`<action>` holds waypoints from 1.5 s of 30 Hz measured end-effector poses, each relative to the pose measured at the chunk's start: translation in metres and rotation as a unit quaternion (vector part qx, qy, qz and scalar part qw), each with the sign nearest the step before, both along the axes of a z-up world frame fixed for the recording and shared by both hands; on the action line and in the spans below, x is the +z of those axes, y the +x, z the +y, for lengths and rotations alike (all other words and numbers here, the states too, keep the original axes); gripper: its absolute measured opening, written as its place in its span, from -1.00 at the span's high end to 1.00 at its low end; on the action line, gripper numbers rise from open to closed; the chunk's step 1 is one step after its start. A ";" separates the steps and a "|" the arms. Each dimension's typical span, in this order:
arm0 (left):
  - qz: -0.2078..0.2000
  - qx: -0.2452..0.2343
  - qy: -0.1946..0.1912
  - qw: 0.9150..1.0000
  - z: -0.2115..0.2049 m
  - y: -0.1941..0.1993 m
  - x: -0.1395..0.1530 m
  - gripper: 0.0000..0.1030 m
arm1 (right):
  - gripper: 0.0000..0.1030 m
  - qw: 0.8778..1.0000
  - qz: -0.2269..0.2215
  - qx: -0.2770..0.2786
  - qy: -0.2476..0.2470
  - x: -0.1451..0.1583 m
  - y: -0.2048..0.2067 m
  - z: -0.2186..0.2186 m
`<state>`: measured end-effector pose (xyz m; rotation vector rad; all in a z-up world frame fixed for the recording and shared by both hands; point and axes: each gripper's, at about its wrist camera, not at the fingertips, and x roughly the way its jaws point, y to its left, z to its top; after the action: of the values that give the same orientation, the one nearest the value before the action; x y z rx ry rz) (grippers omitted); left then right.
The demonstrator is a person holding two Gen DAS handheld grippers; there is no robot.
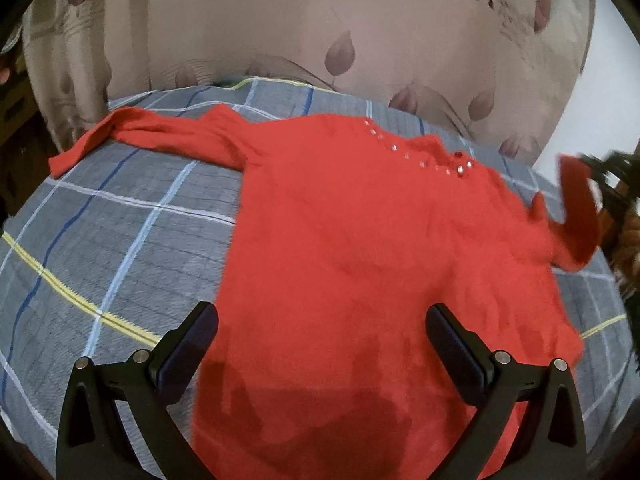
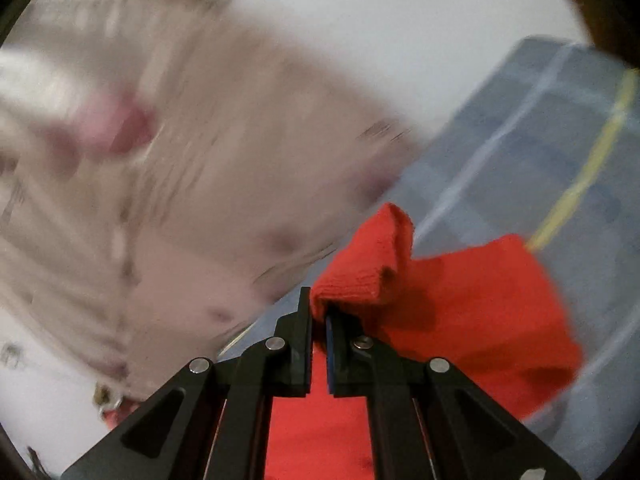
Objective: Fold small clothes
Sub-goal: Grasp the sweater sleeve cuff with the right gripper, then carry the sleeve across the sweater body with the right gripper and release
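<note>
Red sweater [image 1: 360, 240]: lies flat, front up, on a bed covered with a grey plaid blanket [image 1: 120, 248]. A row of clear gems [image 1: 420, 160] runs along the shoulder toward the neckline at 1 o'clock. One sleeve [image 1: 132, 132] extends flat across the blanket toward 10 o'clock. The other sleeve [image 1: 580, 216] is lifted off the blanket at 3 o'clock.

Left claw [image 1: 322, 328]: open, jaws spread wide, positioned over the sweater's lower hem at 6 o'clock. Nothing is between its fingers.

Right claw [image 2: 319, 312]: closed, gripping the cuff [image 2: 360, 264] of the lifted sleeve. The cuff is bunched above the fingertips; the rest of the sleeve trails off toward 4 o'clock. This view is heavily blurred.

Background: a beige curtain [image 1: 320, 32] with a leaf print hangs behind the bed at 12 o'clock.
</note>
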<state>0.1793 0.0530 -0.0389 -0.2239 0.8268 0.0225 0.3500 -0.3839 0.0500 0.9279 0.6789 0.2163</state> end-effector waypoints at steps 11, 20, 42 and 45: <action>-0.015 0.031 -0.012 0.999 0.053 -0.019 0.004 -1.00 | 0.91 0.983 0.043 0.179 0.021 -0.053 0.051 0.272; 0.000 0.047 -0.045 0.998 0.084 -0.022 -0.017 -1.00 | 0.90 0.971 0.065 0.229 -0.021 -0.078 0.053 0.363; 0.011 0.051 -0.053 0.997 0.090 -0.020 -0.028 -1.00 | 0.16 0.956 0.008 0.273 -0.107 -0.051 -0.027 0.299; 0.014 0.056 -0.057 0.997 0.091 -0.020 -0.028 -1.00 | 0.16 0.948 0.021 0.195 -0.252 -0.034 -0.059 0.237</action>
<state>0.1593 0.1445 -0.0668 -0.3772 0.8429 0.0840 0.2911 -0.1467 0.0158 0.3024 0.9020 0.3533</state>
